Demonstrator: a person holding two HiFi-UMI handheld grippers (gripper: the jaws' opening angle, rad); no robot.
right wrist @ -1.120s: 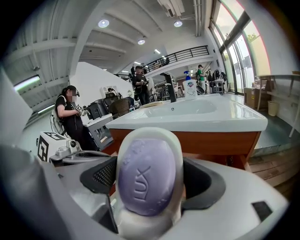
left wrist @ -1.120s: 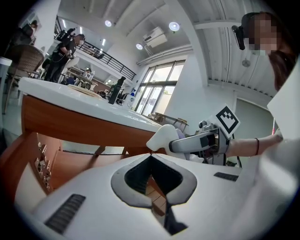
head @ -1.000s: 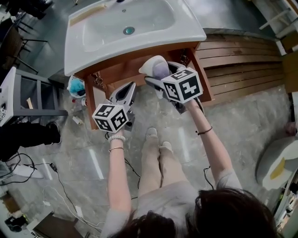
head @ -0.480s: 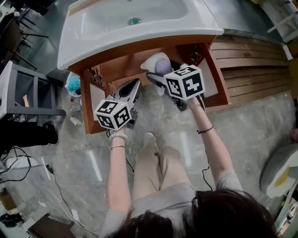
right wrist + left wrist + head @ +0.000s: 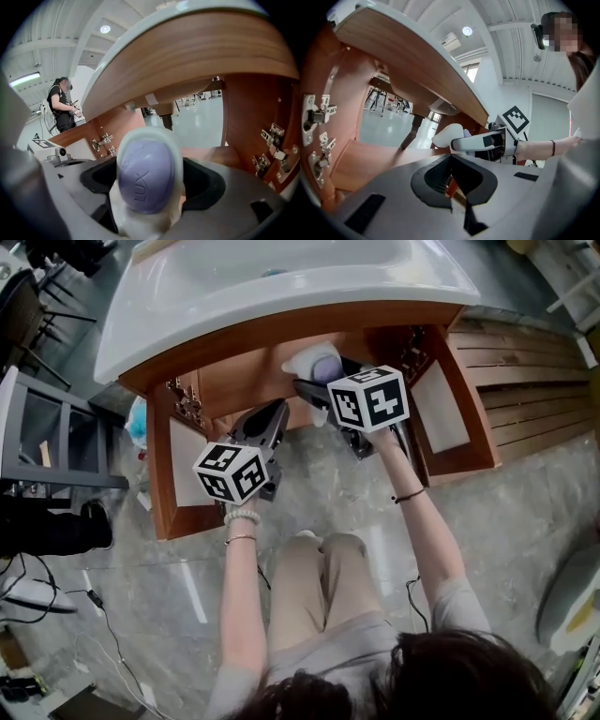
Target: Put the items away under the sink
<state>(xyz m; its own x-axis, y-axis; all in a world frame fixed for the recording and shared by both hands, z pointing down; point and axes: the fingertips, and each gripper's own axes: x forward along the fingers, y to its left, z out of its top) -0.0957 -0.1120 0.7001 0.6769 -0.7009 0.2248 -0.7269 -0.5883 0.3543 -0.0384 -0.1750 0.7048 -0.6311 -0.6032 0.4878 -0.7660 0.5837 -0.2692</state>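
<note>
Soap dish (image 5: 149, 133) with lilac Lux bar (image 5: 145, 176) was clamped in right gripper (image 5: 323, 382) at sink cabinet (image 5: 246, 385) open front (apparently for stowing inside); left gripper (image 5: 451, 180) jaws met, empty.

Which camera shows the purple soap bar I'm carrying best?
Right gripper view: the purple oval soap bar fills the frame, lettering legible. Head view shows only its top below the white ceramic sink; left gripper view, a small side sliver.

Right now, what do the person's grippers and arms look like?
Left gripper and right gripper: grey shells, black jaw linings, each with a white cube bearing black square markers. Left wrist: white band, bracelet; right wrist: dark band. Short pale sleeves.
</note>
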